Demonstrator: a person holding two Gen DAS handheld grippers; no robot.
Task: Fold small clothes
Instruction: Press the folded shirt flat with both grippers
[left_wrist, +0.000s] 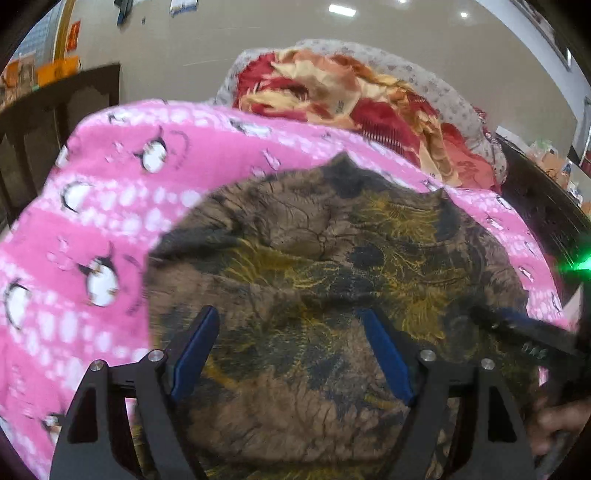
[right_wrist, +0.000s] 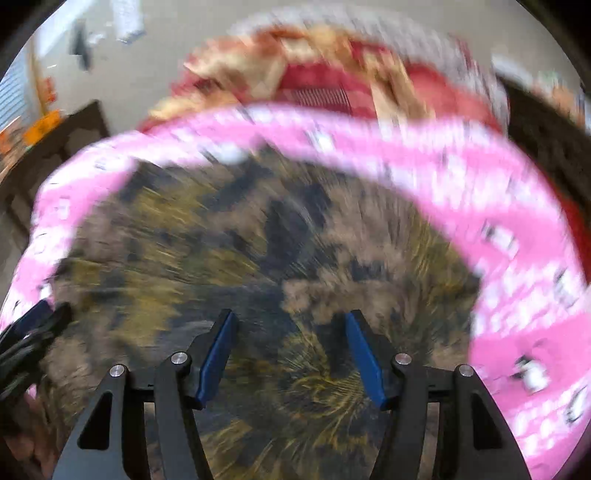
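Nearest the left wrist camera, the left gripper (left_wrist: 290, 325) stood with its blue-padded jaws spread wide and nothing between them, poised over the brown garment (left_wrist: 314, 280). In the right wrist view, much blurred, the right gripper (right_wrist: 289, 328) likewise had its jaws apart and empty above the same cloth. The garment, mottled brown, black and yellow, lay spread and rumpled on a pink penguin-print blanket (left_wrist: 110, 206), its far edge showing two small peaks. At the right edge of the left view the other gripper's dark finger reached over the garment's right side, a person's hand (left_wrist: 554, 424) partly visible below it. Beyond the pink blanket lay a heaped red and cream floral quilt (left_wrist: 354, 96). Farther left stood dark wooden furniture (left_wrist: 59, 110) against a pale wall.
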